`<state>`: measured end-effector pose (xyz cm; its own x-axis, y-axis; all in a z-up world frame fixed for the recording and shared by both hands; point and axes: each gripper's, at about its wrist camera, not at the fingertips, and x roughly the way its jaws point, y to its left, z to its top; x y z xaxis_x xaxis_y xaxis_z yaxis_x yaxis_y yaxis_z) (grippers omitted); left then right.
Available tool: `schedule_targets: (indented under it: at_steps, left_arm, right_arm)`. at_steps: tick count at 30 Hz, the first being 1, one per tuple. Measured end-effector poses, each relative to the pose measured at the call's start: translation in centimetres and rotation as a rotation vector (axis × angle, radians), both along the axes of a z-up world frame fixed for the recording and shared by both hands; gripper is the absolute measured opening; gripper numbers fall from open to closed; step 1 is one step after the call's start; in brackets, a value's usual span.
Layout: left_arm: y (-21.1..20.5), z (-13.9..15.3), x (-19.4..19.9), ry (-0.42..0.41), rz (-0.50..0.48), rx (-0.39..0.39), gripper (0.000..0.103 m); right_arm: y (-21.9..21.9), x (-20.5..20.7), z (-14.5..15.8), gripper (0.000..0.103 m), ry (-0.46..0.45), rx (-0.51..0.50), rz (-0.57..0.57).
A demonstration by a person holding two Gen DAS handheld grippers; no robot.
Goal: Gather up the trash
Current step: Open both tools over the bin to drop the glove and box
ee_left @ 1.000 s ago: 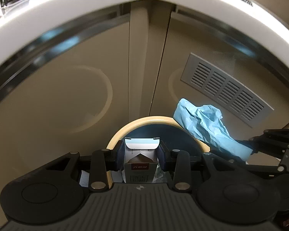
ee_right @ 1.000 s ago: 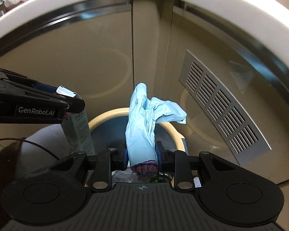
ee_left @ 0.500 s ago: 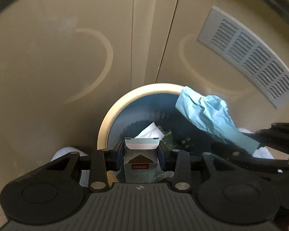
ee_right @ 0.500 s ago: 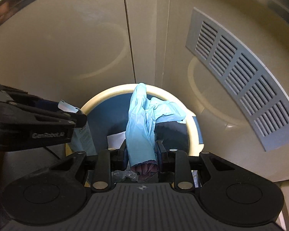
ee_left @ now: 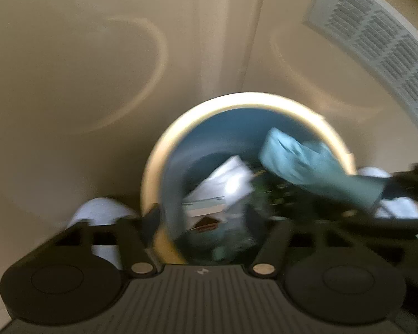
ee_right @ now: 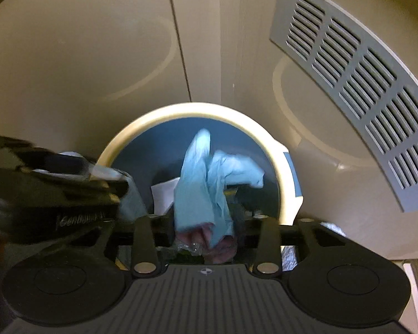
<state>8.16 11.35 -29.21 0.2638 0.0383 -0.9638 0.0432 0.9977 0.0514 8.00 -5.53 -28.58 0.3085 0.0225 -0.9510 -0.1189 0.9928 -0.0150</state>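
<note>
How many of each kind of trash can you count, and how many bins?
Blue glove: 1
Small carton: 1
White paper: 1
Bin: 1
Total: 4
The darker scraps deeper in the bin are too blurred to count.

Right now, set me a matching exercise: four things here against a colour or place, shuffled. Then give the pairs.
Things:
1 glove
2 bin rim
3 vent grille
4 sheet of paper

Colour or place:
A cream
B grey, slatted
C white, lying down inside the bin
D light blue

Pairs: 1-D, 2-A, 3-B, 4-C
</note>
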Motion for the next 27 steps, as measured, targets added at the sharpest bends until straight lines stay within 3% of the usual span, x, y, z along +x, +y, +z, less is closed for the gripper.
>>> schedule_targets:
  at_steps: [4,6,10,15,20,27]
  left_arm:
    - [1.3,-0.1,0.1,0.018,0.061,0.001,0.103]
    - [1.8,0.2,-0.1,0.022,0.063,-0.020,0.103]
    - [1.4,2.1,-0.7,0.011,-0.002,-0.010,0.103]
    - [0.6,5.8,-3.1,-0.071,-0.097,0.060,0.103]
    - [1.0,8.6,-6.5,-0.104,-0.044,0.001,0.103]
    - [0.3,10.6,-8.1,-0.160,-0.020,0.019,0.103]
  right_arm:
    - [-1.7,0.8,-0.5,0.074,0.046,0.029,-0.085]
    - [-2.3,0.8,-0.2,0.085,0.053,0.062,-0.100]
    - [-1.7,-0.2,2.0,0.089,-0.011,0.049,-0.043]
    - [-0.7,-2.5,6.1,0.094,-0.150,0.004,0.047]
    - [-0.6,-6.0,9.2,0.097,-0.237,0.006,0.046]
    - [-0.2,-8.6,10.6,0.097,-0.299,-0.022,0.049]
